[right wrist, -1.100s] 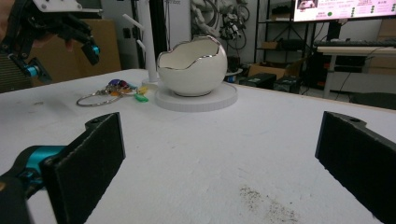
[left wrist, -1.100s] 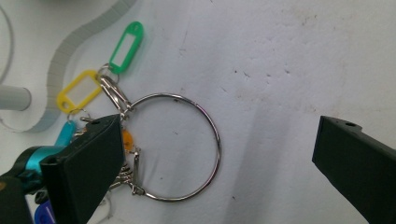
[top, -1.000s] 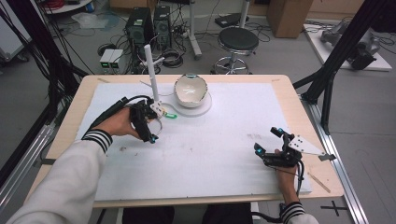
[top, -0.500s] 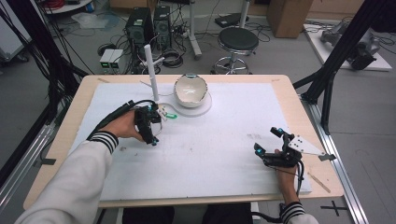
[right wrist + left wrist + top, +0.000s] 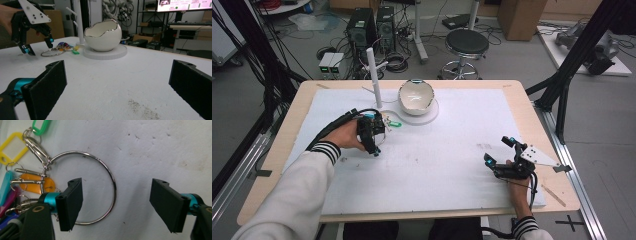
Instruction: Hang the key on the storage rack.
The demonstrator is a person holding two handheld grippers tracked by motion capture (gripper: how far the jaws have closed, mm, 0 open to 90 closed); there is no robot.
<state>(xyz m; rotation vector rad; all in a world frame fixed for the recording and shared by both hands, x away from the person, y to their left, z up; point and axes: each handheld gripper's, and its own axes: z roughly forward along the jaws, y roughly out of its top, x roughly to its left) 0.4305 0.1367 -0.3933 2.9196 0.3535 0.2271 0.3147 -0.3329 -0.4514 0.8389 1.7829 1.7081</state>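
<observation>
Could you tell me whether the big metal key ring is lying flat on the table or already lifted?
Flat: the key ring lies on the white table.

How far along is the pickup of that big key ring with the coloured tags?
Done: the left claw is down over the key ring, the ring's right-hand wire between its jaws. In hand: the jaws have just been closing, but neither pad presses the wire. Left: gripping and lifting the ring; it lies flat on the white mat beside the egg-shaped bowl. The right claw waits open.
</observation>
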